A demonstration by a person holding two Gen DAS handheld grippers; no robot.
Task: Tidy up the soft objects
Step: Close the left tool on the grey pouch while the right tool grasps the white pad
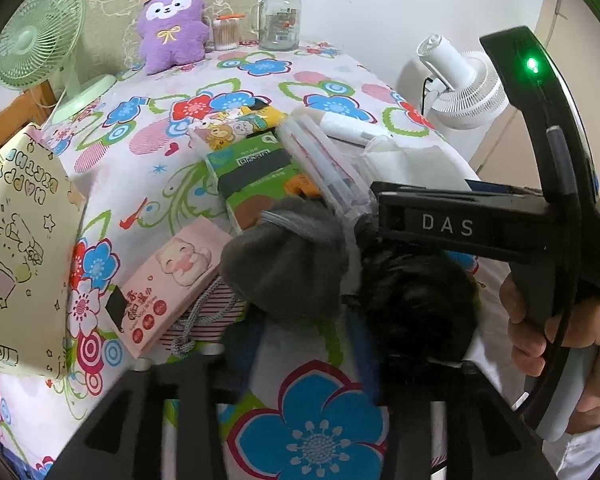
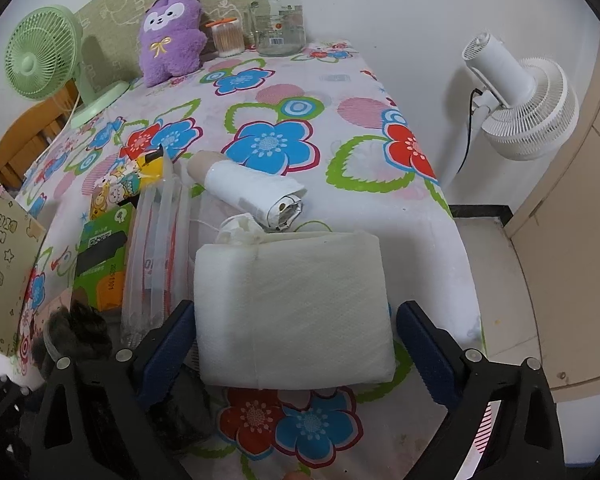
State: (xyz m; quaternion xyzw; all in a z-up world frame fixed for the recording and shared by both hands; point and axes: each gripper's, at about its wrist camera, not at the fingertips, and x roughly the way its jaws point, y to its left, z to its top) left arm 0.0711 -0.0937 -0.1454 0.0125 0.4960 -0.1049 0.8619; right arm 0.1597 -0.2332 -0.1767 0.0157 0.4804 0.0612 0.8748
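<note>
Because its blue ridged pads stand clear on either side of the white pack of tissue (image 2: pixel 294 308), the right gripper (image 2: pixel 294 344) reads as released, straddling that pack rather than pinching it; I judge it is lined up to take or has let go of it. The pack is a soft, quilted rectangular block in thin plastic wrap, lying flat near the table's near edge.

The left gripper (image 1: pixel 300 364) shows its fingers parted too, with nothing pressed between them. Just ahead of them lie a grey knitted bundle (image 1: pixel 284 268) and a black furry piece (image 1: pixel 416 300), touching each other, both limp and rounded, so they slump where set down.

Outward from these sits a loose cluster: a pink wipes packet (image 1: pixel 168 284) with a cartoon pig, a green carton (image 1: pixel 256 180), clear plastic sleeves (image 2: pixel 152 248), and a rolled white sheet (image 2: pixel 252 194) lying on its side. All rest on the flowered tablecloth (image 2: pixel 268 92), a smooth printed cover.

At the far edge a purple plush toy (image 2: pixel 170 38), shaggy and upright, leans by the wall beside a glass jar (image 2: pixel 278 20), well apart from the pile.
</note>
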